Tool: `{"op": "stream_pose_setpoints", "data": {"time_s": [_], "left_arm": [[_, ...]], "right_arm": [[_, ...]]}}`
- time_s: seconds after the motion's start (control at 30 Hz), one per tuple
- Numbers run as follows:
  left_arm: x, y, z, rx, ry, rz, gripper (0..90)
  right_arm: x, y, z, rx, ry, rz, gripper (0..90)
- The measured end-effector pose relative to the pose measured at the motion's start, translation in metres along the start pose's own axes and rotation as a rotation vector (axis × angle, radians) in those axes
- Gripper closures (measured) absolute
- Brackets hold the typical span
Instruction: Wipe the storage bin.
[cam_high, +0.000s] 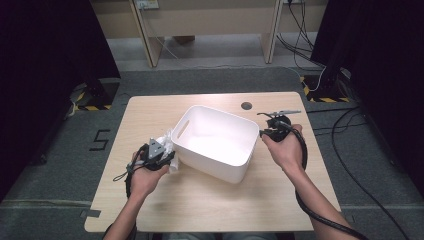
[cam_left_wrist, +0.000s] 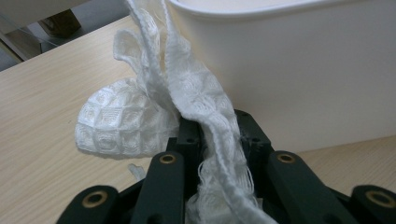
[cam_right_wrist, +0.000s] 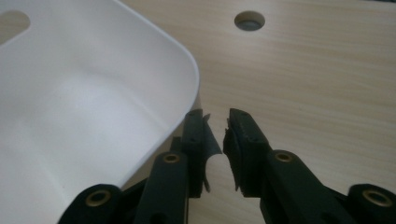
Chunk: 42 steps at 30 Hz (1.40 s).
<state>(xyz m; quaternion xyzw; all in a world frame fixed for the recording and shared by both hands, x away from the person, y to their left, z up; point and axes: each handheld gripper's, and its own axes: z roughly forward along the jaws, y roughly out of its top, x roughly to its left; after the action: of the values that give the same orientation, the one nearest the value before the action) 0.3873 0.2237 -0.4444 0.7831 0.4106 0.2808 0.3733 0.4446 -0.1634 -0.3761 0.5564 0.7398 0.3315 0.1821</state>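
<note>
A white plastic bin (cam_high: 215, 111) stands at the middle of the wooden table (cam_high: 200, 200), empty inside, with a handle slot in its left wall. My left gripper (cam_high: 162, 157) is by the bin's left wall, shut on a white waffle-weave cloth (cam_left_wrist: 196, 93). The cloth (cam_high: 167, 142) rises from between the jaws and bunches on the table against the bin wall (cam_left_wrist: 303, 70). My right gripper (cam_high: 265, 131) is at the bin's right rim. In the right gripper view its jaws (cam_right_wrist: 217, 116) stand slightly apart beside the rim's corner (cam_right_wrist: 187, 74), with a gap between the pads.
A round cable hole (cam_high: 246, 105) lies in the table behind the bin, near the right gripper (cam_right_wrist: 249, 21). Pale desk legs stand on the floor beyond the table. Black cables run across the floor at the right.
</note>
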Motion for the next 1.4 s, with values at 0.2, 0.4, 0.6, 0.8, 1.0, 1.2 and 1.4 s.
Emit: {"op": "stream_pose_setpoints", "data": {"time_s": [0.2,0.4,0.6,0.8,1.0,1.2,1.4], "left_arm": [[-0.003,-0.001,-0.001,-0.003,0.000,-0.003,74.2],[-0.005,-0.001,-0.002,-0.001,0.000,0.007,74.0],[-0.008,-0.001,-0.003,-0.007,0.009,0.004,73.6],[-0.011,-0.001,-0.005,-0.009,0.015,0.005,73.1],[-0.010,-0.003,-0.008,-0.007,0.011,0.004,73.0],[-0.011,-0.011,-0.022,-0.017,-0.010,0.003,72.9],[-0.018,-0.024,-0.041,-0.033,-0.032,-0.003,72.8]], "right_arm": [[0.006,0.011,-0.014,-0.044,0.025,0.017,72.9],[0.012,0.008,-0.007,0.025,0.034,0.023,71.5],[0.014,0.010,-0.002,0.031,0.013,0.015,74.0],[0.014,0.016,0.004,0.025,-0.007,0.001,76.8],[0.015,0.028,0.015,0.026,-0.020,-0.015,79.0],[0.018,0.035,0.022,0.024,-0.018,0.003,74.3],[0.018,0.028,0.012,0.020,-0.017,0.001,72.2]]}}
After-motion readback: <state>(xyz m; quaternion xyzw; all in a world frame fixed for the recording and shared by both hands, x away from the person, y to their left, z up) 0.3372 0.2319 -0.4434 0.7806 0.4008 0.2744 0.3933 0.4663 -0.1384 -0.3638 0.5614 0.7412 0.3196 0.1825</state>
